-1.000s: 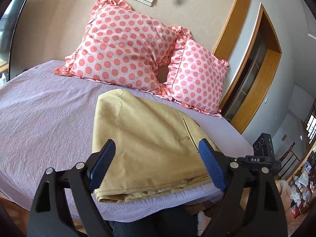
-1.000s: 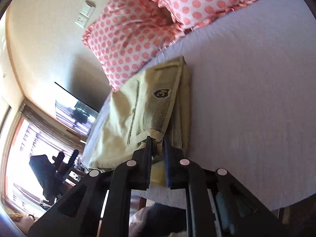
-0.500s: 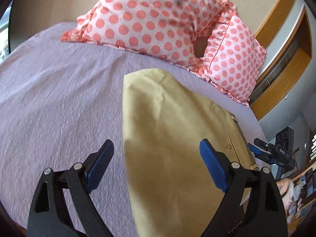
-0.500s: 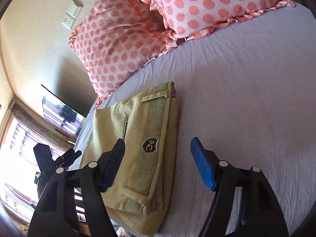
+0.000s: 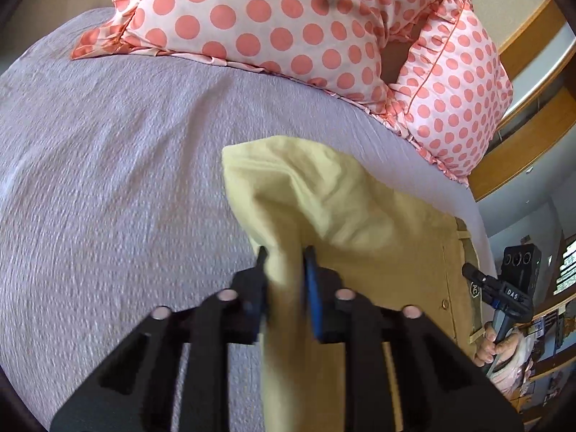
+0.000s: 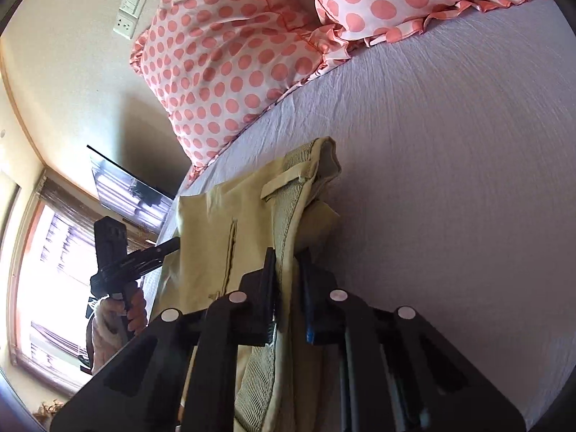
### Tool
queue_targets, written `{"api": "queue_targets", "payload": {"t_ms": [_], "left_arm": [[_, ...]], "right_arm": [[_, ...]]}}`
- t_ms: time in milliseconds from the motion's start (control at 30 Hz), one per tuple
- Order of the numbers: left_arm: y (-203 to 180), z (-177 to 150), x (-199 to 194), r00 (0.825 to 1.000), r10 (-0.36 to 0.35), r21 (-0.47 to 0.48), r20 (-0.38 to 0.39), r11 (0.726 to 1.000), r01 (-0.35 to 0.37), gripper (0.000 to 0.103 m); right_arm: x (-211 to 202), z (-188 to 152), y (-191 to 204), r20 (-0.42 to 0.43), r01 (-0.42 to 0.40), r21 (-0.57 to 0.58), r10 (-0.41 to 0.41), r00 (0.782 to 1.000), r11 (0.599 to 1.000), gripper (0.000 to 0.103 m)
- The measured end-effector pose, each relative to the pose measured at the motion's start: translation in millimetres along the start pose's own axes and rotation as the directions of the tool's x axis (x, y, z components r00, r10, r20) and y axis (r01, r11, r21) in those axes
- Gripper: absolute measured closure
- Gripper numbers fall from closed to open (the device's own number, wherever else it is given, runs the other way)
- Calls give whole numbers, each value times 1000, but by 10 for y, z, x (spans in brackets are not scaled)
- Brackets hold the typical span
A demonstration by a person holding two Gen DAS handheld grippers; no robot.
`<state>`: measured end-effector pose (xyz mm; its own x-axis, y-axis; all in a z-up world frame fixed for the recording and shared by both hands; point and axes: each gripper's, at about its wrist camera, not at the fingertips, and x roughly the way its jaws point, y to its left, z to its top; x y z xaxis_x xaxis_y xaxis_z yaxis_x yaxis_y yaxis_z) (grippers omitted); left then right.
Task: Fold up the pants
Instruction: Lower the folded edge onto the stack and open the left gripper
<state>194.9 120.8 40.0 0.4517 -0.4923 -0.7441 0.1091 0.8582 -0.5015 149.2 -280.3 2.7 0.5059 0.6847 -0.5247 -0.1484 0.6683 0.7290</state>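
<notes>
Folded khaki pants (image 5: 360, 223) lie on the lilac bed sheet (image 5: 108, 180). My left gripper (image 5: 284, 255) is shut on the folded left edge of the pants, which bunches up between the blue pads. My right gripper (image 6: 289, 262) is shut on the ribbed waistband edge of the pants (image 6: 223, 216), lifting it a little off the sheet (image 6: 450, 144). The right gripper also shows in the left wrist view (image 5: 482, 284), at the far right side of the pants. The left gripper shows in the right wrist view (image 6: 151, 252) at the pants' left edge.
Two pink polka-dot pillows (image 5: 273, 25) (image 5: 453, 104) lean at the head of the bed, just beyond the pants. A wooden door frame (image 5: 522, 151) stands to the right. A wall socket (image 6: 129, 10), a window (image 6: 46, 280) and a dark screen (image 6: 126, 187) show in the right wrist view.
Both grippers were open half a second ago and have now closed on the pants. The left took the folded left edge, the right took the waistband. The cloth is bunched and slightly raised.
</notes>
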Motion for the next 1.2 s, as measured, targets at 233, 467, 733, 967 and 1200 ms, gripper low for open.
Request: {"api": "queue_targets", "payload": {"t_ms": [233,467,733,967,1200], "left_arm": [[-265,255,-153,992,2,84,123,996,-12,87],[-425,1014,347,958,160,95,238,978,-187,84],[-487,618,11,922,194,145,335,956,-254,53],[-738,55,429,994,61,158,86,985,-74,30],[-800,-503,161,960,191,190,203,954,-230,11]], "right_arm": [[-42,452,319,67,-44,-80,49,997,996,93],[176,1106,166,214,170,-53,-155,964,984,91],[-48,743,177,227,196,-58,-178,958,979,25],[306,489,170,35,60,54,-62,997,997,21],[-124,-102,671,159,293,-60,-281,946,954,1]]}}
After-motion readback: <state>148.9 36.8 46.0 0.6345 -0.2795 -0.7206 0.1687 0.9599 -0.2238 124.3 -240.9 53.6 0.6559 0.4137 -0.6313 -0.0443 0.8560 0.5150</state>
